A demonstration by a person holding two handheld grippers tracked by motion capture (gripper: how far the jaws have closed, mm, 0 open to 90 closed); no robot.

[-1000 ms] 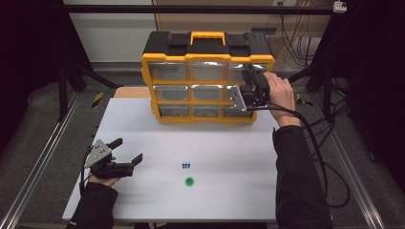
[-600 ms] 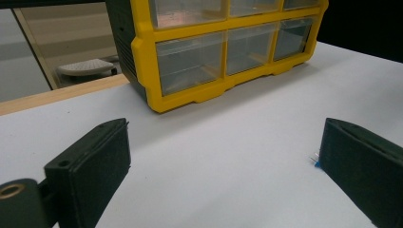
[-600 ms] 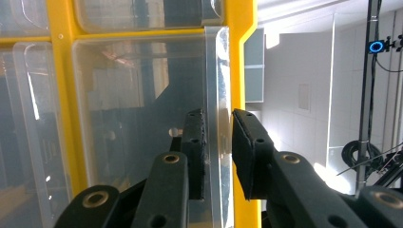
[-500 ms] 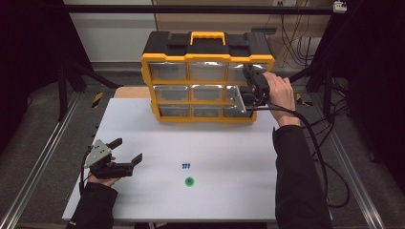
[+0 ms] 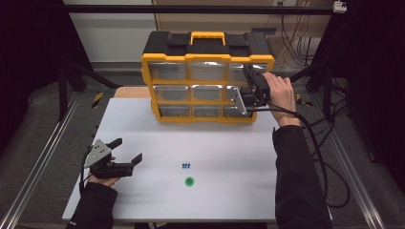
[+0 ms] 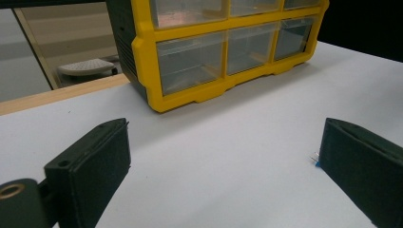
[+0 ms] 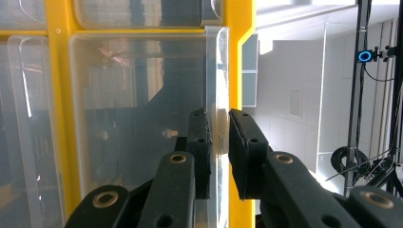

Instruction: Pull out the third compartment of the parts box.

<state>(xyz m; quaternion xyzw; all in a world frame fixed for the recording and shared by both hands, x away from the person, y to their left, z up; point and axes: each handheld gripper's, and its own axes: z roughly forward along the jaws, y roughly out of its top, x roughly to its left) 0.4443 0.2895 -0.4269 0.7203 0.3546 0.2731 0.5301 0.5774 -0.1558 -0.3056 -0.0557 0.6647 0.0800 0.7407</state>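
Observation:
A yellow and black organizer box (image 5: 207, 59) with several clear drawers stands at the back of the white table (image 5: 229, 143). My right gripper (image 5: 250, 98) is at the right-hand drawer of its middle row (image 5: 237, 99), which sticks out a little. In the right gripper view, the black pads (image 7: 199, 142) pinch the clear front lip of that drawer (image 7: 142, 118). The right gripper (image 7: 219, 142) has just been closing, with this lip between its jaws. My left gripper (image 5: 128, 150) rests low at the table's front left, open, nothing between its jaws (image 6: 223, 156).
Tiny blue pieces (image 5: 186, 166) and a small green round piece (image 5: 189, 181) lie on the table's front middle. One blue piece (image 6: 315, 159) sits just beside the left gripper's right jaw. Black cables (image 5: 329, 176) trail off the right edge.

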